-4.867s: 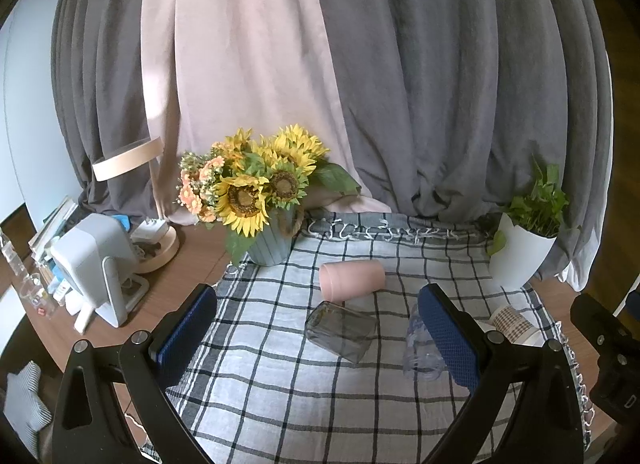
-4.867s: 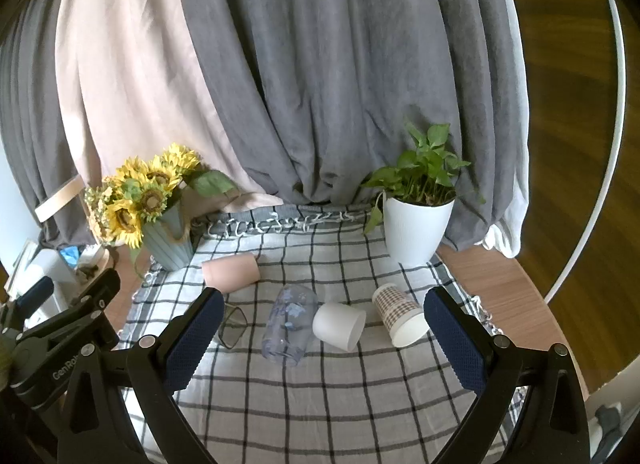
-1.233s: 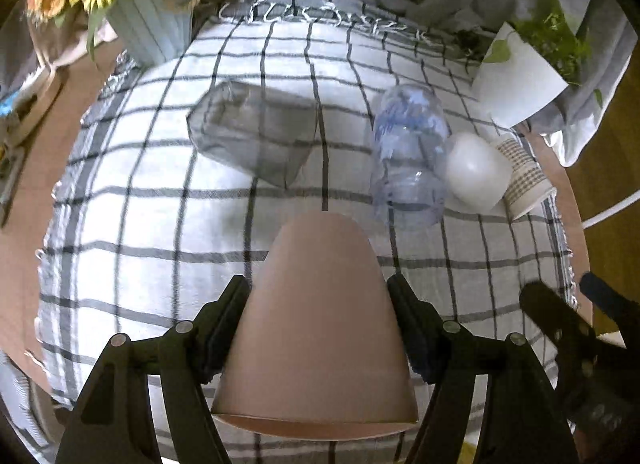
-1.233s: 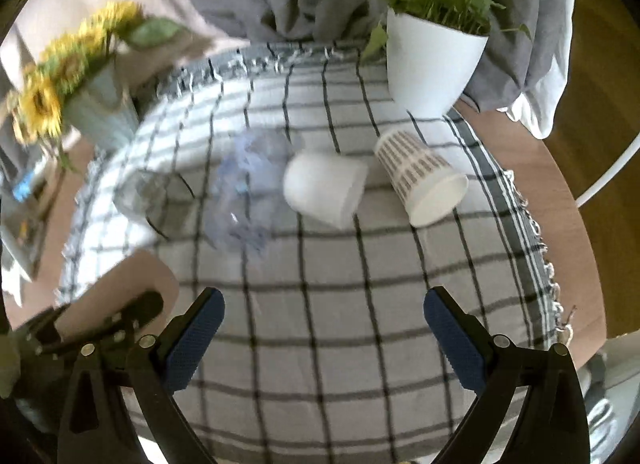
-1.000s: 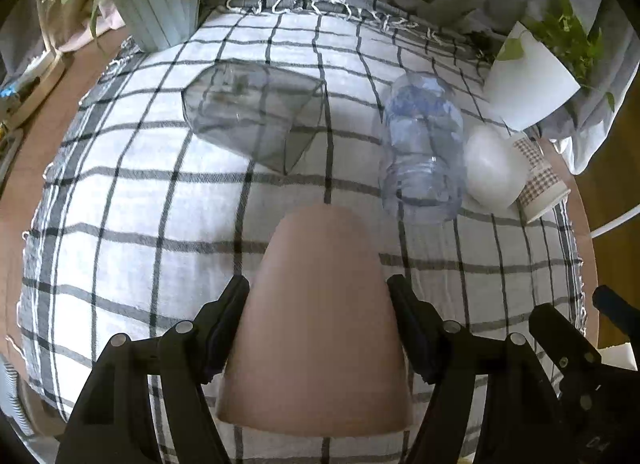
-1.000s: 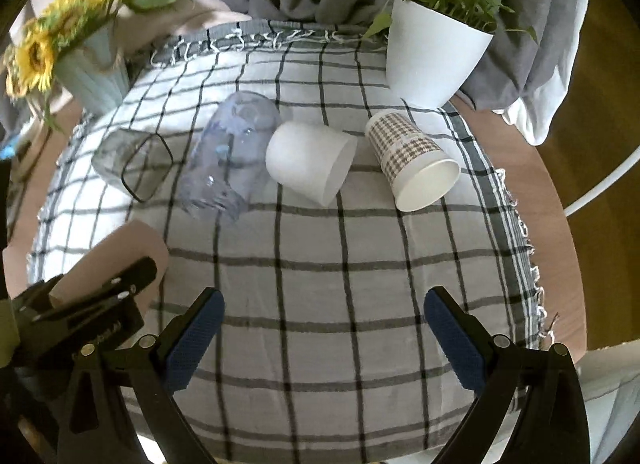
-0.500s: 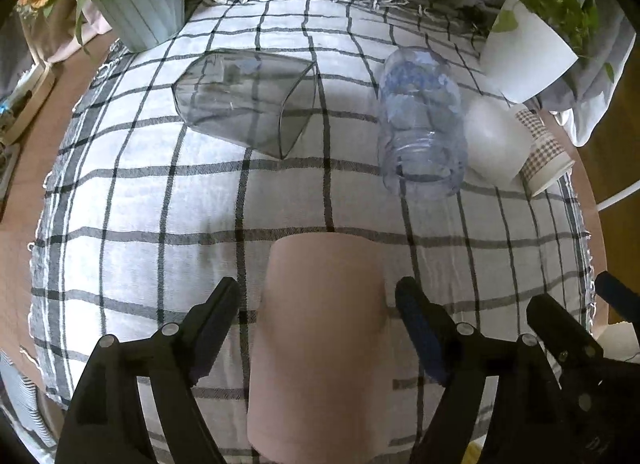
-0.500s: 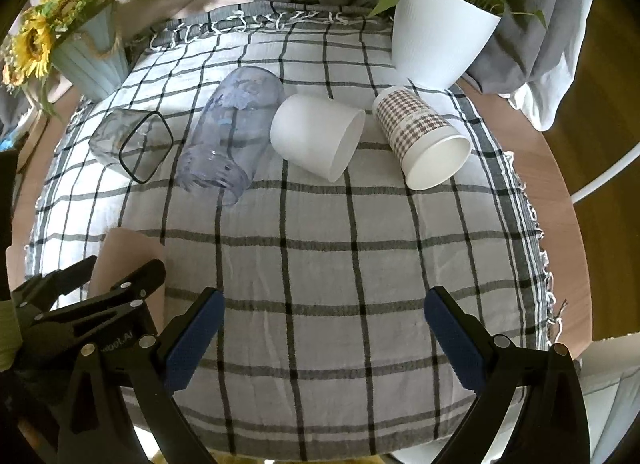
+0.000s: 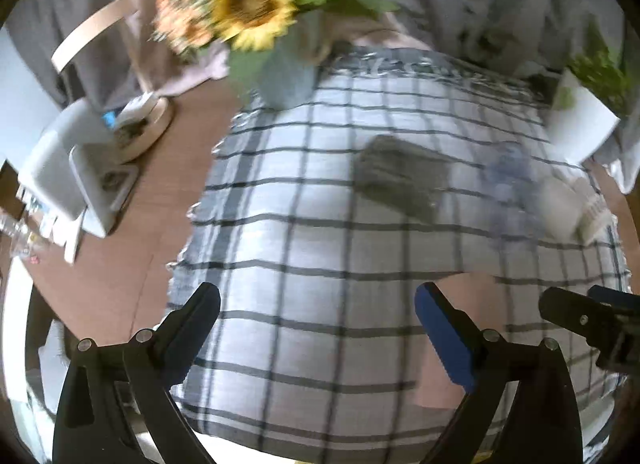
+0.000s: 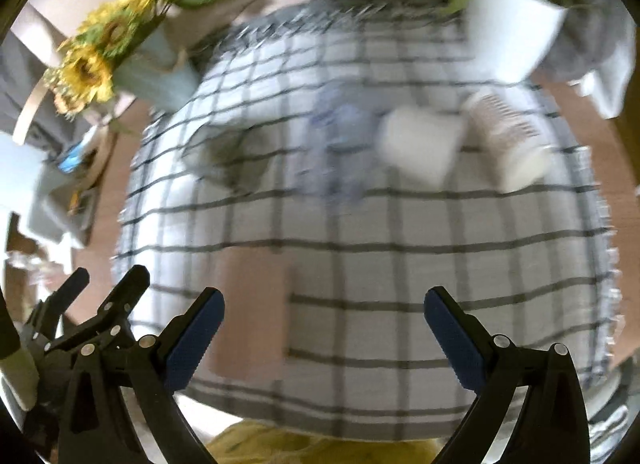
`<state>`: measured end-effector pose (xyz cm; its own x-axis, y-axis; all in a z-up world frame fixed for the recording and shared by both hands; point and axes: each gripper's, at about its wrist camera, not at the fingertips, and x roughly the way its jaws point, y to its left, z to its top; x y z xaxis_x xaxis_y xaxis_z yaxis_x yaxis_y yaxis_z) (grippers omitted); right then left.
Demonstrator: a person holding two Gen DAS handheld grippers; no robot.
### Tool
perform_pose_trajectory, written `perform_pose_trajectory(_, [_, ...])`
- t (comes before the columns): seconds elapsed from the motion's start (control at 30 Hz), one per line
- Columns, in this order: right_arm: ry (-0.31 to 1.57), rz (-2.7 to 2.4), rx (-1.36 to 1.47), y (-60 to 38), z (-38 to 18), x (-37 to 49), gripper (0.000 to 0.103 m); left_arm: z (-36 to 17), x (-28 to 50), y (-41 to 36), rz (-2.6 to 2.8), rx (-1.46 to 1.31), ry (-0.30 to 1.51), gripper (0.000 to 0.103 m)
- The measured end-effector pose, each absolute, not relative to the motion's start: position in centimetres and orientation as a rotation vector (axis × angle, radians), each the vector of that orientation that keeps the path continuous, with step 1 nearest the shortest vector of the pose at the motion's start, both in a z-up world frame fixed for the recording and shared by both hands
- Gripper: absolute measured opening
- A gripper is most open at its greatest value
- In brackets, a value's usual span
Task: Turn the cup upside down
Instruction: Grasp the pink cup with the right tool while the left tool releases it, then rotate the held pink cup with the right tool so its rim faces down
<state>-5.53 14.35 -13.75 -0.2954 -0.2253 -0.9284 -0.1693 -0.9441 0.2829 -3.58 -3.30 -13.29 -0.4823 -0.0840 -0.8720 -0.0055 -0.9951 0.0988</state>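
Observation:
The pink cup (image 9: pixel 472 328) stands upside down on the checked cloth (image 9: pixel 320 264) near its front edge; it also shows in the right wrist view (image 10: pixel 252 304). My left gripper (image 9: pixel 318 328) is open and empty, just left of the cup, whose right finger hides part of it. My right gripper (image 10: pixel 324 328) is open and empty, with the cup by its left finger. Both views are blurred by motion.
A grey glass (image 9: pixel 400 176), a clear bottle (image 10: pixel 336 144), a white cup (image 10: pixel 420 148) and a patterned paper cup (image 10: pixel 508 144) lie on the cloth. A sunflower vase (image 9: pixel 280 64) and a white plant pot (image 10: pixel 508 36) stand at the back. A lamp and white device (image 9: pixel 68 172) sit left.
My left gripper has let go of the pink cup, opened wide and swung left and back. The cup stays upside down on the cloth. The right gripper has shifted left.

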Motion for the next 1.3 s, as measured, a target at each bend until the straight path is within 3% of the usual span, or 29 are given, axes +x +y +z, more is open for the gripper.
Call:
perform_pose_trajectory(0.2, [-0.561, -2.262, 1.968, 11.2, -17.4, -9.3, 0.100, -15.0, -4.4, -6.1, -2.612, 1.640, -0.087, 0.099])
perform_pose_trajectory(0.33, [-0.588, -2.160, 2.089, 10.2, -20.2, -11.2, 0.094, -16.1, -4.7, -6.9, -2.598, 1.676, -0.069, 0.099])
perform_pose_trajectory(0.53, [-0.645, -2.057, 2.190, 9.3, -22.9, -11.9, 0.082, -17.2, -5.0, -7.8, -2.587, 1.714, -0.053, 0.099])
perform_pose_trajectory(0.63, [-0.639, -2.044, 2.202, 9.0, -23.3, -11.9, 0.065, -17.3, -5.1, -8.0, -2.586, 1.716, -0.057, 0.099])
perform_pose_trajectory(0.87, [-0.586, -2.186, 2.066, 8.6, -19.0, -9.7, 0.065, -16.8, -4.8, -8.4, -2.597, 1.703, -0.040, 0.099])
perform_pose_trajectory(1.03, [-0.425, -2.433, 1.860, 8.0, -13.8, -8.2, 0.064, -16.4, -4.7, -8.3, -2.605, 1.684, -0.040, 0.099])
perform_pose_trajectory(1.2, [-0.331, -2.499, 1.812, 7.6, -12.0, -8.5, 0.059, -16.2, -4.8, -8.4, -2.609, 1.672, -0.018, 0.099])
perform_pose_trajectory(1.23, [-0.325, -2.492, 1.812, 7.6, -11.9, -8.5, 0.054, -16.2, -4.8, -8.5, -2.610, 1.670, -0.013, 0.099])
perform_pose_trajectory(1.27, [-0.325, -2.485, 1.815, 7.6, -12.0, -8.5, 0.030, -16.2, -4.8, -8.5, -2.611, 1.666, -0.008, 0.099])
perform_pose_trajectory(1.3, [-0.335, -2.461, 1.817, 7.6, -12.0, -8.6, 0.017, -16.1, -4.8, -8.5, -2.615, 1.664, 0.000, 0.099])
